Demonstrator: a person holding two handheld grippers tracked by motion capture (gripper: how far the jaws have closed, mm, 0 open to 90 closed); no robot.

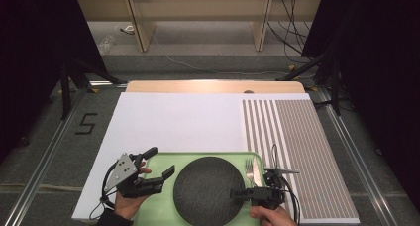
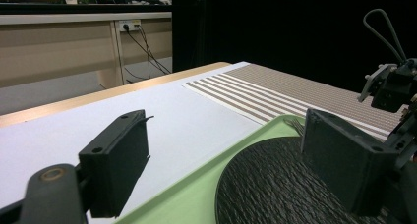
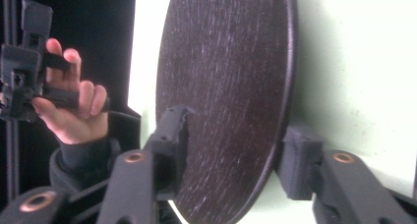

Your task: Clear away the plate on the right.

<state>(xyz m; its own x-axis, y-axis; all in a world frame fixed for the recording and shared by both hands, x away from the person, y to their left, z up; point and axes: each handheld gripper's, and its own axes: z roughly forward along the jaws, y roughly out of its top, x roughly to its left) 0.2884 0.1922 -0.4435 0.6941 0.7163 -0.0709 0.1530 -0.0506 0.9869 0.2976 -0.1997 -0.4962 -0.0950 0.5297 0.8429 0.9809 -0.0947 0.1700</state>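
Observation:
A dark round plate [image 1: 208, 186] [image 2: 275, 184] lies on a pale green tray [image 1: 163, 212] [image 2: 196, 194] at the table's near edge. A metal fork [image 1: 249, 171] rests on the tray just right of the plate. My right gripper [image 1: 236, 192] [image 3: 238, 130] points left at the plate's right rim. Its jaws straddle the plate [image 3: 226, 62] edge with visible gaps, so it is open. My left gripper [image 1: 161, 160] [image 2: 231, 170] hovers over the tray's left end, beside the plate, wide open with nothing between its jaws.
A white sheet [image 1: 178, 122] covers most of the table, and a striped brown mat [image 1: 297, 146] lies along its right side. The bare wooden table edge [image 1: 213, 86] runs along the far side. Stand legs and cables sit on the floor beyond.

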